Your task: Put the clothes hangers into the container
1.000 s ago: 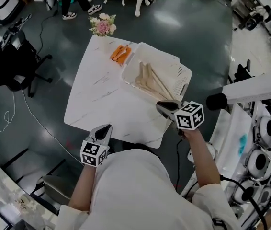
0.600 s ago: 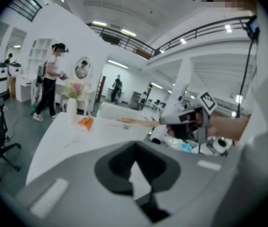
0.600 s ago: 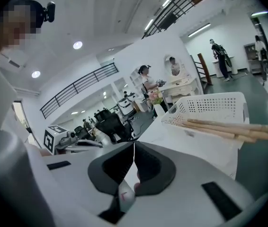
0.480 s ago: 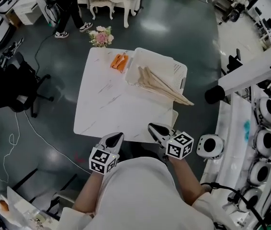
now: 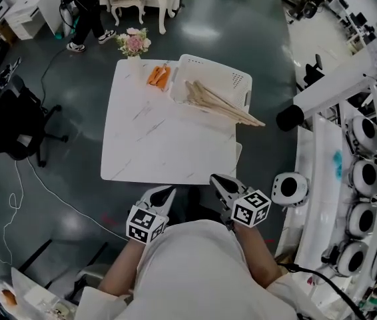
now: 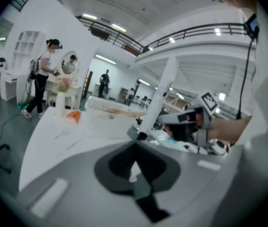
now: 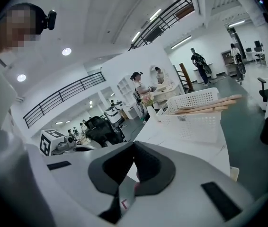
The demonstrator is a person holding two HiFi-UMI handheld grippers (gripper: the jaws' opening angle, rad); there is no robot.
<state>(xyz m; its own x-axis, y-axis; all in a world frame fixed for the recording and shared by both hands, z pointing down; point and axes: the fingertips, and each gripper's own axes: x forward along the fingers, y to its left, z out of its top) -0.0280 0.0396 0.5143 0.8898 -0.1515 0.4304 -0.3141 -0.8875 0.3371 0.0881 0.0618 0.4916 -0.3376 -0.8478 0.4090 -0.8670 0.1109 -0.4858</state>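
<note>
Several wooden clothes hangers [image 5: 218, 103] lie in the white perforated basket [image 5: 210, 63] at the table's far right, their ends sticking out over its right rim. The right gripper view shows the same hangers [image 7: 209, 106] on the basket [image 7: 195, 123]. My left gripper [image 5: 162, 195] and right gripper [image 5: 219, 181] hang close to my body, just off the near edge of the white marble table [image 5: 155, 145]. Both are shut with nothing between the jaws, as the left gripper [image 6: 135, 148] and right gripper [image 7: 134, 146] show in their own views.
An orange item [image 5: 159, 76] and a vase of flowers [image 5: 134, 43] sit at the table's far edge. A black office chair [image 5: 8, 122] stands left. A white machine beam [image 5: 338, 89] and round white units [image 5: 290, 189] crowd the right. A person [image 5: 80, 9] stands beyond.
Both grippers have drawn back from the table toward my body. The right gripper has left the basket's near corner, and the hangers stay in the basket.
</note>
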